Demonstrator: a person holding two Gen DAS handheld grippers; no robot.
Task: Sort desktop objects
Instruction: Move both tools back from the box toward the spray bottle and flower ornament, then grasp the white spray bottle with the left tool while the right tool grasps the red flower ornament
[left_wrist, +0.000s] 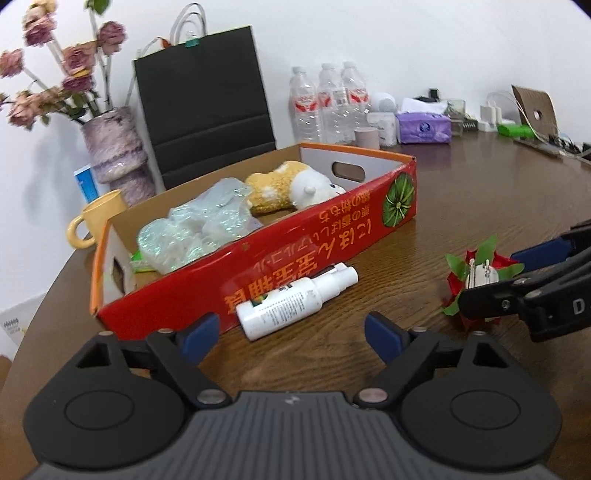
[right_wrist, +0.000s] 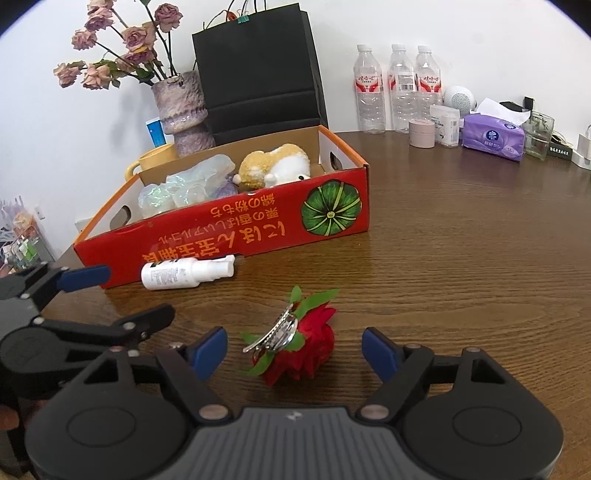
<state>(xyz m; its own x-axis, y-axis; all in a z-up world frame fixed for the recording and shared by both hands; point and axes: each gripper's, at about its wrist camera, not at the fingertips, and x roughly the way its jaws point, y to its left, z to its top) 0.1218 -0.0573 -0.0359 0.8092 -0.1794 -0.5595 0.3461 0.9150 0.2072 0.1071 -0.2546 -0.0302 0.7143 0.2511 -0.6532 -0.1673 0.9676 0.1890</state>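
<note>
A red cardboard box (left_wrist: 258, 269) (right_wrist: 236, 236) holds a plush toy (left_wrist: 295, 188) (right_wrist: 275, 166) and iridescent plastic bags (left_wrist: 199, 225) (right_wrist: 184, 188). A white spray bottle (left_wrist: 295, 299) (right_wrist: 186, 272) lies on the table against the box's front. A red flower hair clip (left_wrist: 478, 280) (right_wrist: 295, 341) lies on the table. My left gripper (left_wrist: 291, 334) (right_wrist: 125, 291) is open, just in front of the bottle. My right gripper (right_wrist: 294, 350) (left_wrist: 495, 275) is open, with the clip between its fingers.
At the back stand a vase of dried roses (right_wrist: 181, 107), a black paper bag (right_wrist: 258, 70), a yellow mug (left_wrist: 98, 221), three empty water bottles (right_wrist: 399, 88), a tissue pack (right_wrist: 493, 138) and small jars. The brown wooden table (right_wrist: 461, 258) extends right.
</note>
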